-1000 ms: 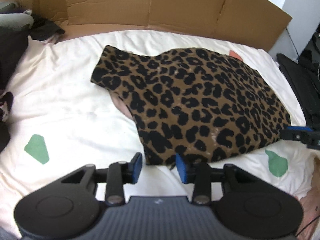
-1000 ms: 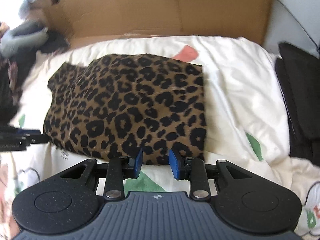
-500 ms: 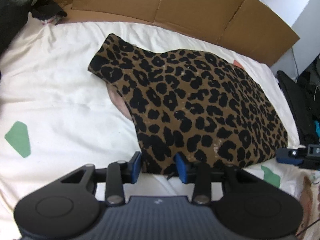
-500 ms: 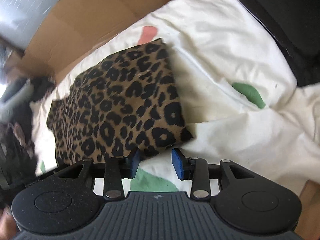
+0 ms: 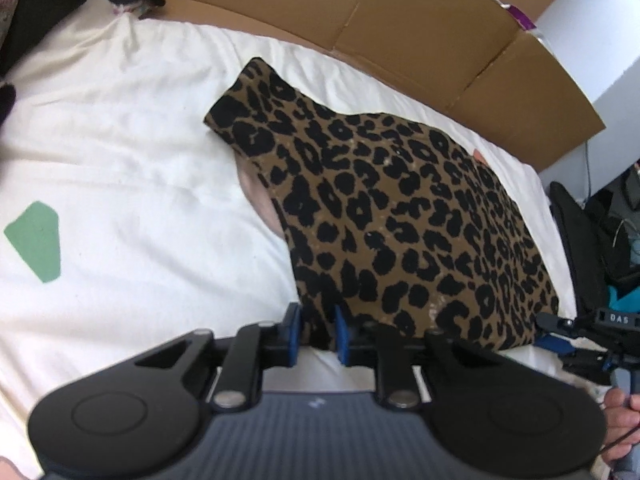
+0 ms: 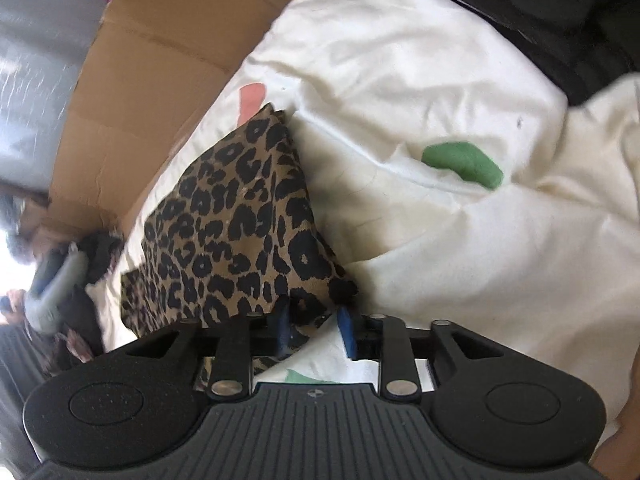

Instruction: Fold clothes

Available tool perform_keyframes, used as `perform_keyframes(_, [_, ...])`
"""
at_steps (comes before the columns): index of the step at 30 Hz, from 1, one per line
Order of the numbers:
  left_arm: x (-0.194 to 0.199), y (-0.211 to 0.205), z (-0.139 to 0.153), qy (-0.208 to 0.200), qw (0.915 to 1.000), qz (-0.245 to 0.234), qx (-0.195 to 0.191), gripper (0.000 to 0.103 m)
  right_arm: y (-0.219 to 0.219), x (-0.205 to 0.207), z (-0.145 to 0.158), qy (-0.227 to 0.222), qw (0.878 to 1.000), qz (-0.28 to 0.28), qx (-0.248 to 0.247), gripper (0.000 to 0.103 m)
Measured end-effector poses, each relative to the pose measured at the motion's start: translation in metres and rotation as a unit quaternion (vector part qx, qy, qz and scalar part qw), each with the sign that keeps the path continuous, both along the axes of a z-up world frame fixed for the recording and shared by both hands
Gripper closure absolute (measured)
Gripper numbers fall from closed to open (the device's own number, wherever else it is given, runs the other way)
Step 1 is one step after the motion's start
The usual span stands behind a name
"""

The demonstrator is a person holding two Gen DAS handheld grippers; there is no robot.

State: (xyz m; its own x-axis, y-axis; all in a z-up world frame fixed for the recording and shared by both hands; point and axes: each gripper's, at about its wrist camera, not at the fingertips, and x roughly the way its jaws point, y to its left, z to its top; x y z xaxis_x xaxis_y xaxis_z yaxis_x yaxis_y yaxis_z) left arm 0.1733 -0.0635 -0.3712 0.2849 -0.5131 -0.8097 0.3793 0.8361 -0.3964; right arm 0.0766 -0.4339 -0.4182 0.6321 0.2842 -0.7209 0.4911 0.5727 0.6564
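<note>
Left gripper (image 5: 317, 334): its blue fingers (image 5: 292, 334) are squeezed onto the near corner of the brown cloth with black leopard spots (image 5: 400, 224).
Right gripper (image 6: 314, 330): its blue fingers (image 6: 347, 332) stand apart. The other near corner of the cloth sits in the gap. It touches the left finger only, so nothing is pinched.
Spotted cloth: it lies folded on the bed, in the middle. A narrow part sticks out on the far left side. The near edge is lifted a little at the two grippers.
Bed cover: a cream sheet with green patches (image 5: 120, 160) lies under the cloth. It is soft and wrinkled.
Pink patch (image 6: 250, 100): it peeks out just past the far corner of the cloth.
Cardboard: a flat brown cardboard sheet (image 5: 400, 32) stands up along the far edge of the bed.
Dark things (image 5: 592, 236): black stuff lies off the right side of the bed. I cannot tell what it is.
</note>
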Motion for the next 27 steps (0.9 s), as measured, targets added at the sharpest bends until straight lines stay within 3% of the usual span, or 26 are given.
perform_keyframes(3, [0.0, 0.001, -0.002, 0.001, 0.9999, -0.003, -0.013, 0.074, 0.001, 0.001, -0.002, -0.003, 1.0, -0.008, 0.011, 0.052])
perform_keyframes(7, [0.001, 0.005, -0.006, 0.011, 0.9987, 0.002, -0.049, 0.054, 0.001, 0.002, -0.006, -0.01, 1.0, -0.013, 0.021, 0.052])
perform_keyframes(10, [0.001, 0.008, -0.007, 0.015, 0.9978, 0.009, -0.063, 0.06, -0.002, 0.002, -0.007, -0.017, 0.999, -0.014, 0.029, 0.053])
perform_keyframes(13, [0.002, 0.01, -0.007, 0.018, 0.998, 0.01, -0.06, 0.074, -0.004, 0.0, -0.007, -0.022, 0.999, -0.015, 0.027, 0.071])
perform_keyframes(16, [0.006, 0.018, -0.009, 0.033, 0.9965, 0.02, -0.074, 0.081, -0.006, 0.0, -0.006, -0.029, 0.999, -0.016, 0.027, 0.078])
perform_keyframes(20, [0.012, 0.022, -0.011, 0.044, 0.995, 0.016, -0.088, 0.08, -0.004, 0.003, -0.006, -0.023, 0.999, -0.012, 0.023, 0.076])
perform_keyframes(21, [0.014, 0.023, -0.012, 0.049, 0.9944, 0.017, -0.092, 0.08, -0.004, 0.004, -0.008, -0.021, 0.999, -0.013, 0.025, 0.069])
perform_keyframes(22, [0.015, 0.023, -0.014, 0.053, 0.9937, 0.019, -0.097, 0.078, -0.004, 0.005, -0.01, -0.02, 0.999, -0.014, 0.028, 0.068])
perform_keyframes(27, [0.015, 0.022, -0.018, 0.055, 0.9922, 0.023, -0.109, 0.077, -0.004, 0.007, -0.012, -0.023, 0.999, -0.014, 0.033, 0.068])
